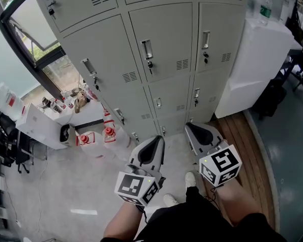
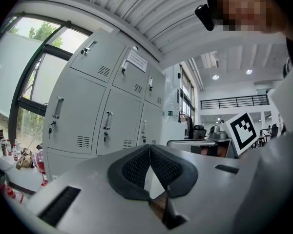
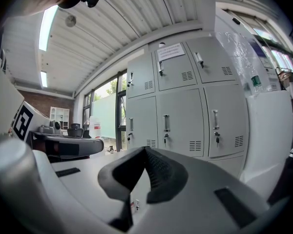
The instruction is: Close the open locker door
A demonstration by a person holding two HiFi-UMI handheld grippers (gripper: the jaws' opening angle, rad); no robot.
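Locker doors (image 1: pixel 161 59) in view are all seen shut flush, straight ahead, none ajar. That fits a door already closed, or an open one out of frame, so a scan along the rows is advised. Left gripper (image 1: pixel 155 141) & right gripper (image 1: pixel 193 129) are held low, jaws pressed together, empty, well apart from the doors.

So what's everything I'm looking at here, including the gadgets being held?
Lockers: one bank of many doors, grey, along the wall ahead.
Cabinet: one, white, right of the lockers.
Bottle: one, clear with a green label, on top of the cabinet.
Window: one, dark-framed, left of the lockers.
Table: one, white, cluttered, under the window.
Red-and-white items: two, on the floor at left; I can't tell what they are.
Shoes: two, white, on the floor below.
Left gripper: one, grey with black pads, shut, empty.
Right gripper: one, same colours, shut, empty.
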